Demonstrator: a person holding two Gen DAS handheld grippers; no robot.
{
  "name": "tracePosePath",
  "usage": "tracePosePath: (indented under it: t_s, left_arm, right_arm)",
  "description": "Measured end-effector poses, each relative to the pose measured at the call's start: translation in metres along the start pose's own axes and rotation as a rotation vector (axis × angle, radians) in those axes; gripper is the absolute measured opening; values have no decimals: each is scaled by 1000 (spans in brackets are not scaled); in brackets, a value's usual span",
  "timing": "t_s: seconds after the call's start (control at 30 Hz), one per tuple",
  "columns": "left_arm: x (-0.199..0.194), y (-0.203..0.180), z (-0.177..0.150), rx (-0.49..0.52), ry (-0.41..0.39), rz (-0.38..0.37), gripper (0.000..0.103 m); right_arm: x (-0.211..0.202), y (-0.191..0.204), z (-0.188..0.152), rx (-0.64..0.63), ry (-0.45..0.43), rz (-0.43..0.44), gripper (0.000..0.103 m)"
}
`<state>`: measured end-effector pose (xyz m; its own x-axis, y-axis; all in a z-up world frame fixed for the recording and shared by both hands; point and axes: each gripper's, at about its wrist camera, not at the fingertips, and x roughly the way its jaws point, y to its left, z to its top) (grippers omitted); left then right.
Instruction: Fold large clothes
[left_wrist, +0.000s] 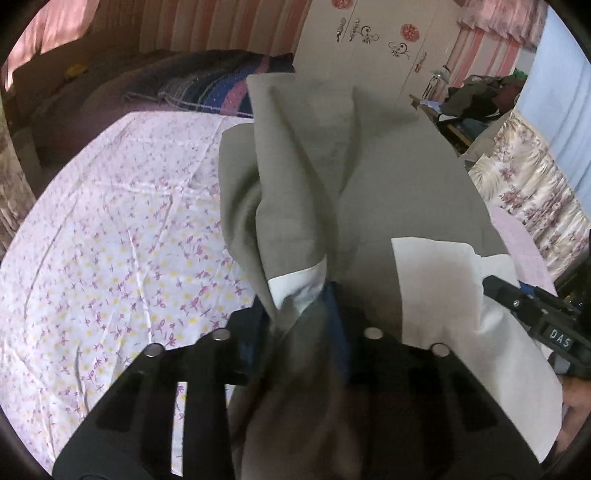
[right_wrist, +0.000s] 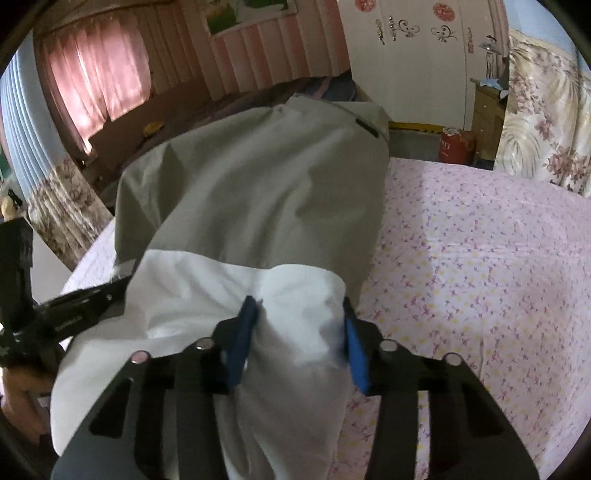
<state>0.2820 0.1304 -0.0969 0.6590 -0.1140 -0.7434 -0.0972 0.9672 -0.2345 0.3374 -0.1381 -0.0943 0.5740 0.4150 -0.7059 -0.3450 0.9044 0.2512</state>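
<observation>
We hold jacket (right_wrist: 251, 192) over bed (right_wrist: 480, 258); left gripper (left_wrist: 306, 314) and right gripper (right_wrist: 295, 325) jaws pinching bunched cloth; uneven grip risks slipping, crooked fold.

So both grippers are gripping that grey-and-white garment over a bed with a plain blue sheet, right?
Not quite: the bed sheet is white with small pink and yellow flowers, as the right wrist view shows. The rest holds: the left gripper and right gripper both grip the grey-and-white garment.
</observation>
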Motion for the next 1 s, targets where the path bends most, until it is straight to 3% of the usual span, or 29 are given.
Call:
tracePosePath:
  t_s: [0.2, 0.53, 0.77, 0.9, 1.0]
  left_arm:
    - [-25, -4, 7, 9, -72, 6, 6]
    - [-68, -48, 35, 38, -164, -48, 3]
    - [-71, -127, 40, 91, -179, -132, 3]
    - [-50, -186, 25, 104, -146, -190, 4]
    - [-28, -221, 8, 104, -116, -201, 5]
  right_arm:
    - [-10, 4, 0, -11, -60, 4, 31]
    - [-71, -5, 29, -76, -177, -24, 21]
    - [-131, -72, 40, -70, -205, -118, 21]
    - [-147, -130, 31, -38, -161, -169, 21]
    - [-144, -179, 17, 4, -120, -152, 26]
